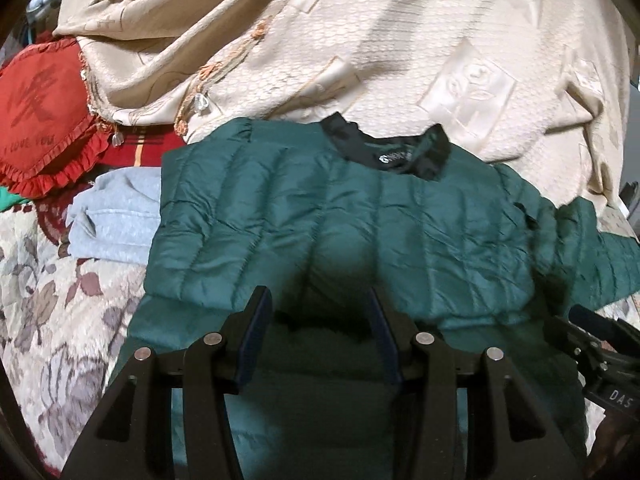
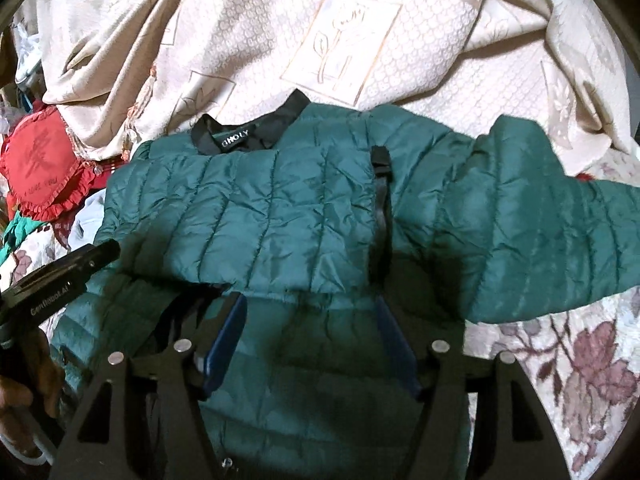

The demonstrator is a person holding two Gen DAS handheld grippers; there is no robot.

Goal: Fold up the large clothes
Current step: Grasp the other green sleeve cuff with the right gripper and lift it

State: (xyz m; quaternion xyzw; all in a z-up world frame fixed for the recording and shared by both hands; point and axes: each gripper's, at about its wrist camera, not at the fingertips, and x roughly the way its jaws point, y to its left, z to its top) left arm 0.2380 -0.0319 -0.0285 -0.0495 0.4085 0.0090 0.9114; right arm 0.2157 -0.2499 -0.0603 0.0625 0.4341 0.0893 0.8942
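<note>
A dark green quilted puffer jacket (image 1: 340, 216) with a black collar (image 1: 400, 152) lies on a flowered bedspread, its lower part folded up over the body. It also shows in the right wrist view (image 2: 280, 216), with one sleeve (image 2: 560, 216) spread out to the right. My left gripper (image 1: 318, 304) is open and empty, just above the jacket's folded edge. My right gripper (image 2: 310, 308) is open and empty over the same fold, near a black zipper strip (image 2: 382, 200). Each gripper shows at the edge of the other's view: the right gripper's body in the left wrist view (image 1: 600, 344), the left gripper's body in the right wrist view (image 2: 60, 272).
A cream embroidered cover (image 1: 360, 40) is heaped behind the jacket. A red frilled heart cushion (image 1: 44, 120) and a folded grey garment (image 1: 116, 216) lie to the left. The flowered bedspread (image 2: 580, 360) shows at both sides.
</note>
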